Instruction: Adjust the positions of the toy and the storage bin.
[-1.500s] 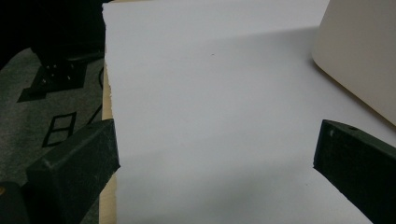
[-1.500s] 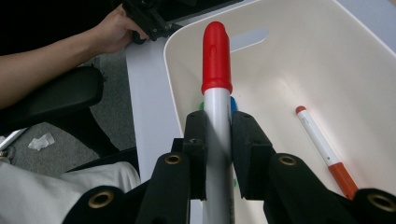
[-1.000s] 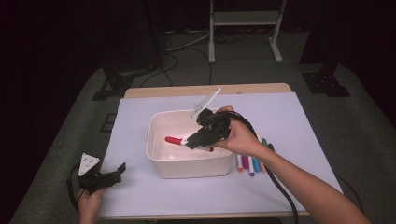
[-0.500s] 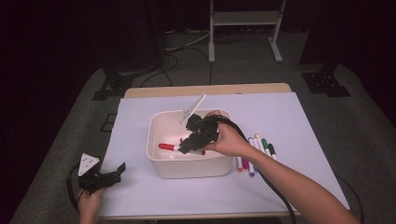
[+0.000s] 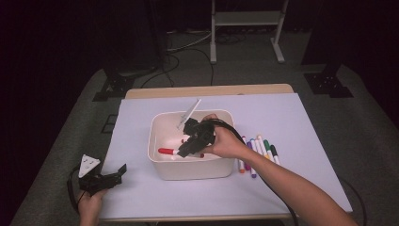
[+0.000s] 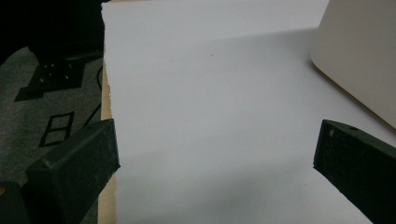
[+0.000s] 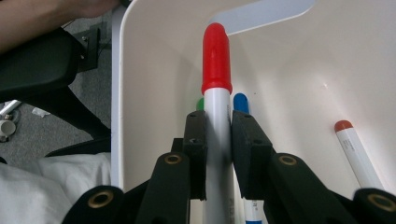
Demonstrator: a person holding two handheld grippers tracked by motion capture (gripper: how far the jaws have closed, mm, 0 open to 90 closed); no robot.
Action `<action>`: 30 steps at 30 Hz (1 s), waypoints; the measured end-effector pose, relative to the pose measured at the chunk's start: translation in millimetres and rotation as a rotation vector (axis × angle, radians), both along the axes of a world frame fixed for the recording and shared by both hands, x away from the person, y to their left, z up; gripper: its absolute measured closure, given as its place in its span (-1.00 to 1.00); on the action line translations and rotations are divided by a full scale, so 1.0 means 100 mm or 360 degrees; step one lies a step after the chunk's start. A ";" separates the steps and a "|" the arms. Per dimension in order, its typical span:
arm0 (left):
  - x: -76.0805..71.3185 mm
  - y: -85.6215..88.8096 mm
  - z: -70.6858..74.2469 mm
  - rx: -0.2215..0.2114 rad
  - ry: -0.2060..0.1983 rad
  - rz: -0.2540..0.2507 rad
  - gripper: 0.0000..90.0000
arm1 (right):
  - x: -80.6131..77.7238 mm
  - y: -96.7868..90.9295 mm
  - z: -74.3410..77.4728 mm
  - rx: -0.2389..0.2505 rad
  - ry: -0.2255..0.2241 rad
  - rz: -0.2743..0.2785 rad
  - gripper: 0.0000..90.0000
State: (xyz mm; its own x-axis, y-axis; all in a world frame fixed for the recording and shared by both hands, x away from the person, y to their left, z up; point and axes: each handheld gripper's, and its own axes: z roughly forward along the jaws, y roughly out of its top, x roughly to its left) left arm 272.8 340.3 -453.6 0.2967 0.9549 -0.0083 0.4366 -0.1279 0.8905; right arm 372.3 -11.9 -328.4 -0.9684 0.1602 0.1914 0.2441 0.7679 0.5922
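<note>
Metal stand [image 5: 247, 19], floor cables [image 5: 188, 44]

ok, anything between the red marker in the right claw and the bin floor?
Nothing blocks it. The right claw grips the red marker inside the bin; blue, green and orange-capped markers lie beside and below, with bare floor left.

The bin [image 5: 192, 167] looks like smooth cream plastic with a soft sheen. The red marker [image 7: 216, 93] has a glossy plastic cap and a smooth white barrel. The right gripper [image 7: 218, 135] has matt black pads, faintly grainy, with brass-coloured rivets lower down. A matt white paper sheet [image 5: 141, 141] covers the table, whose far edge [image 5: 207, 90] shows pale wood. The floor is grey carpet [image 5: 70, 132].
</note>
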 end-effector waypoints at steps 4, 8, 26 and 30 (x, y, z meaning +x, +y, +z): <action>0.00 0.00 0.00 0.0000 -0.0001 -0.0001 -1.00 | 0.01 0.03 -0.04 -0.0005 0.0007 0.0008 0.68; 0.00 0.00 0.00 -0.0003 0.0000 -0.0001 -1.00 | 0.01 0.05 -0.06 -0.0027 0.0005 0.0016 0.68; -0.01 0.00 0.00 -0.0004 -0.0008 0.0009 -1.00 | 0.02 0.11 -0.12 -0.0086 0.0002 0.0029 0.54; 0.00 0.00 0.00 0.0000 0.0005 0.0009 -1.00 | 0.01 0.04 -0.06 -0.0073 -0.0010 0.0006 0.46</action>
